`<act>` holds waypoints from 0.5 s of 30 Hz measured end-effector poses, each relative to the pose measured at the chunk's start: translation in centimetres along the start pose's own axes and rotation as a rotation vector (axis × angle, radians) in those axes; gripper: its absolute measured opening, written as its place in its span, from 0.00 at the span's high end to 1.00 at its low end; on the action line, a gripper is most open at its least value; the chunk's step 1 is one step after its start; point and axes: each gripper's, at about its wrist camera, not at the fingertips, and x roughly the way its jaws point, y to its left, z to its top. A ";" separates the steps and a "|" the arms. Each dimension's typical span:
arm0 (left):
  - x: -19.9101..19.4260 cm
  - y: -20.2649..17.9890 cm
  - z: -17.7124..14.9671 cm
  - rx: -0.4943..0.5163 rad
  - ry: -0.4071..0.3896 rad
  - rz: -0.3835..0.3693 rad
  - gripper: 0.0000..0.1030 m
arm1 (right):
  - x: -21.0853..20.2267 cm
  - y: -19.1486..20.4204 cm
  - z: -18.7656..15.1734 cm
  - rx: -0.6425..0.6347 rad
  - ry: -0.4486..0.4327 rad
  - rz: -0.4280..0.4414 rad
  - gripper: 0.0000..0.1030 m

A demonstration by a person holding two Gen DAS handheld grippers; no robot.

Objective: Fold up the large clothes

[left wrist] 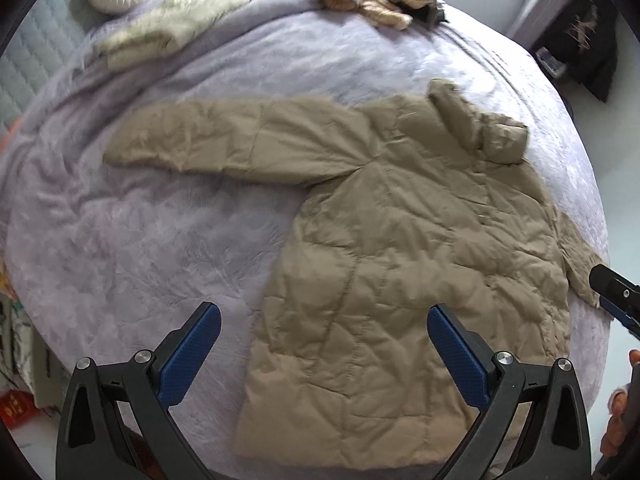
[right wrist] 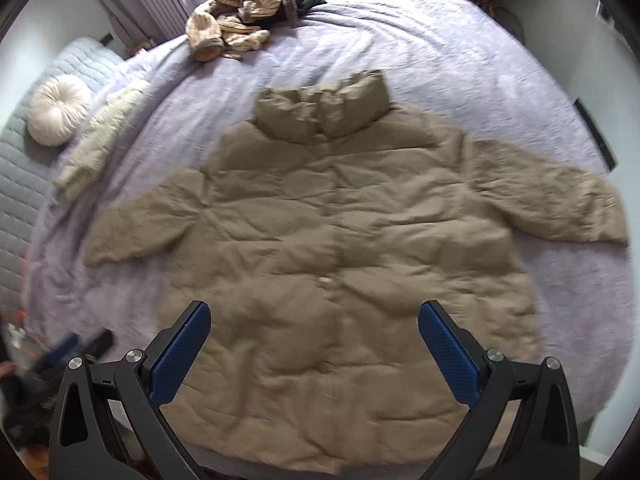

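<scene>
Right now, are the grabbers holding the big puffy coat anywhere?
No. The left gripper and right gripper are both open and empty above the tan coat, which lies spread flat on the bed.

Tan quilted coat [right wrist: 332,248] on lilac bedspread [right wrist: 440,60]; cream-and-brown striped clothes [right wrist: 236,12]; blue claw pads [right wrist: 180,356].

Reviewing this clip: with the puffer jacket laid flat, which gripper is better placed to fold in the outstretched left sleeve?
Left. The left gripper, jaws open, hovers over the tan puffer jacket hem on that sleeve's side. The right gripper, also open, is centred over the front.
</scene>
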 end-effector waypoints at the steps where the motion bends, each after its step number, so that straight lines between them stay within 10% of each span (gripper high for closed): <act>1: 1.0 1.4 0.4 -0.031 0.016 -0.023 0.00 | 0.7 0.6 0.2 0.000 0.009 0.017 0.00; 15: 11.3 15.3 8.5 -0.329 -0.110 -0.106 0.00 | 15.0 10.1 3.0 -0.109 0.168 0.181 0.00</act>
